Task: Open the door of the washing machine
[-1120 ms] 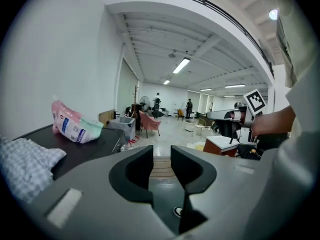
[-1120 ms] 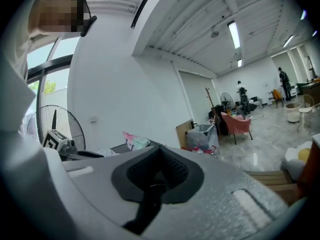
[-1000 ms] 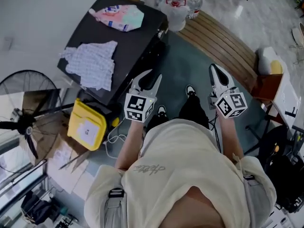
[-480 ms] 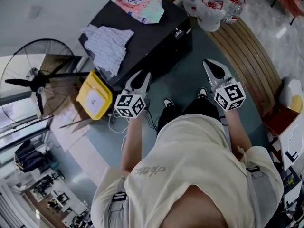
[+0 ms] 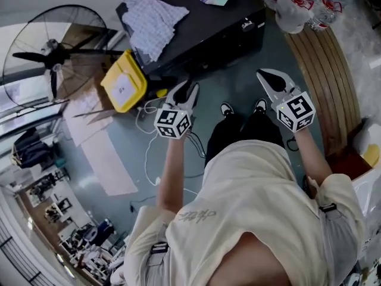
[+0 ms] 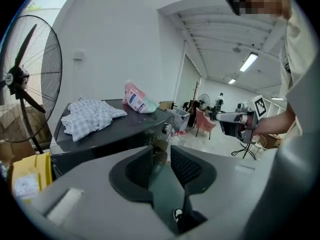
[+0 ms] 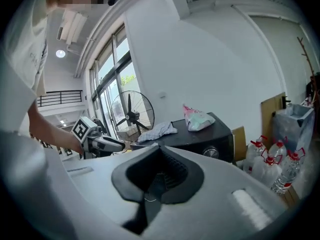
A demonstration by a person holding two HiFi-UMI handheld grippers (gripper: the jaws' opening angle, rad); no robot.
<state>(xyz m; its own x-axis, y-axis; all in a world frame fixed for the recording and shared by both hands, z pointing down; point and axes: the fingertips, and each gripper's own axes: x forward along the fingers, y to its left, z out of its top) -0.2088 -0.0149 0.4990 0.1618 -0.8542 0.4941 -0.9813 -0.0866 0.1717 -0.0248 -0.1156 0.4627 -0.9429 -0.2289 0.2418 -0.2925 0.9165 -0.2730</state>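
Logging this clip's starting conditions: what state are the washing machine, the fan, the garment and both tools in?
washing machine: door looks shut, nothing swung out from its front.
left tool: jaws apart, nothing between them.
right tool: jaws together, empty.
fan: blades not spinning.
checked garment: crumpled on the machine's top.
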